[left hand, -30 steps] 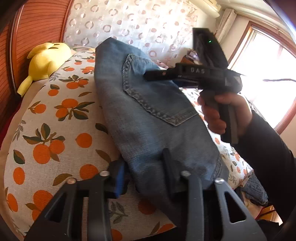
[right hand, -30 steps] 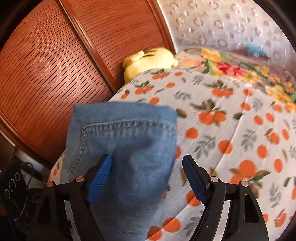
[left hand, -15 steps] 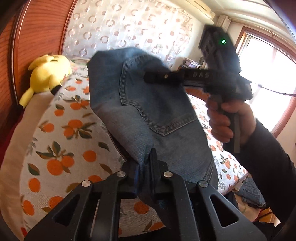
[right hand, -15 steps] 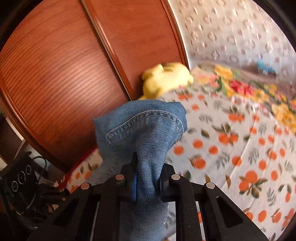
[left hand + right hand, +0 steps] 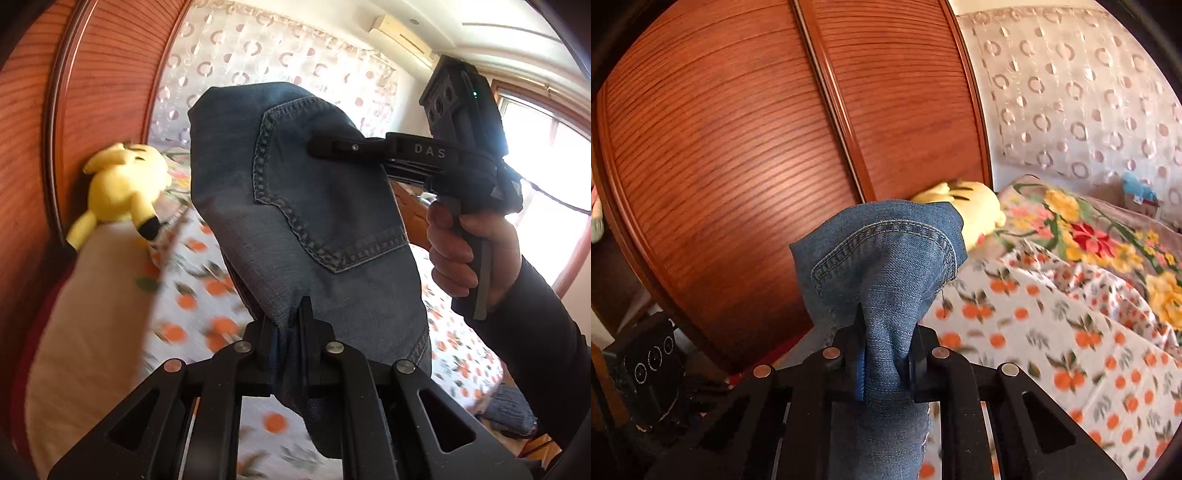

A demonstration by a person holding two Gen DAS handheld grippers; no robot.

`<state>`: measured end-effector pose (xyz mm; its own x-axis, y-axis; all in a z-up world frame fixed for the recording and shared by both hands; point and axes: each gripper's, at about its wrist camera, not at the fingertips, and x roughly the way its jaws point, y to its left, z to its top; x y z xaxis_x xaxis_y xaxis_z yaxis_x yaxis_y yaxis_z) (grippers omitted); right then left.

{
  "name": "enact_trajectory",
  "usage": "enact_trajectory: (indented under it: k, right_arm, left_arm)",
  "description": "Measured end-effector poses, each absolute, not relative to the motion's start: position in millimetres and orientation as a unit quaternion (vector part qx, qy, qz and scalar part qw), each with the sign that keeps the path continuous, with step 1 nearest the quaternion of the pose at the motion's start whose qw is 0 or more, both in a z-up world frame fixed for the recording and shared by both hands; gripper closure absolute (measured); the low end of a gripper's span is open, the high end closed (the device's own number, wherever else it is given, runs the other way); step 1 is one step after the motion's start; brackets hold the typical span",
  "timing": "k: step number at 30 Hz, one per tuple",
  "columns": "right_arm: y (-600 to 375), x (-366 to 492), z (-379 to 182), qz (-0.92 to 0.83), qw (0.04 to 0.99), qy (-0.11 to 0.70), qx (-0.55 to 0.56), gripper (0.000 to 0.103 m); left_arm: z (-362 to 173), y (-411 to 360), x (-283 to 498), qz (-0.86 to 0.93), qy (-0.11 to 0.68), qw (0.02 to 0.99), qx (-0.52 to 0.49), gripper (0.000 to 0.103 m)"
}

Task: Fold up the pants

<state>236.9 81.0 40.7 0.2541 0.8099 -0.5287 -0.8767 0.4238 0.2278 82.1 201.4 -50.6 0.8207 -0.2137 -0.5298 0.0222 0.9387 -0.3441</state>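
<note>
The blue denim pants [image 5: 314,229] hang folded in the air above the bed, back pocket facing the left wrist camera. My left gripper [image 5: 290,332] is shut on their near edge. My right gripper [image 5: 884,350] is shut on a bunched part of the pants [image 5: 886,266] at the far end. In the left wrist view the right gripper [image 5: 321,146] reaches in from the right, held by a hand, its fingers pressed on the denim by the pocket.
The bed [image 5: 207,314] with an orange-print sheet lies below. A yellow plush toy [image 5: 122,184] sits by the wooden headboard [image 5: 738,147]. A floral blanket [image 5: 1089,229] lies further back. A window [image 5: 554,184] is at the right.
Both grippers closed on the pants, which lay on the bed one second ago, and lifted them up off the sheet.
</note>
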Motion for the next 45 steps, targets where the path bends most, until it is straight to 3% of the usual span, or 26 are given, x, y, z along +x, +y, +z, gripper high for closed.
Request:
enact_trajectory:
  k: [5, 10, 17, 19, 23, 35, 45]
  right_arm:
    - [110.0, 276.9, 28.7, 0.537, 0.789, 0.299, -0.019, 0.087]
    - [120.4, 329.3, -19.0, 0.504, 0.802, 0.319, 0.033, 0.087]
    - [128.4, 384.0, -92.1, 0.445, 0.818, 0.365, 0.000, 0.084]
    - [127.4, 391.1, -97.8, 0.441, 0.820, 0.365, -0.002, 0.080]
    - [133.3, 408.6, -100.1, 0.436, 0.808, 0.396, -0.015, 0.063]
    - [120.5, 385.5, -53.6, 0.429, 0.846, 0.314, -0.044, 0.061]
    - [155.4, 420.1, -84.4, 0.416, 0.834, 0.352, -0.089, 0.061]
  left_arm:
    - [-44.5, 238.7, 125.0, -0.048, 0.312, 0.939, -0.135, 0.093]
    - [-56.7, 264.4, 184.1, -0.033, 0.351, 0.930, -0.104, 0.093]
    - [-99.0, 279.2, 255.5, -0.030, 0.411, 0.908, -0.071, 0.093]
    - [-97.1, 279.3, 257.8, -0.031, 0.412, 0.908, -0.069, 0.090]
    - [-95.6, 279.3, 250.9, -0.022, 0.422, 0.904, -0.058, 0.085]
    - [-57.3, 266.7, 213.1, -0.015, 0.371, 0.926, -0.071, 0.081]
    - [-105.1, 256.7, 202.9, -0.015, 0.411, 0.909, -0.072, 0.081]
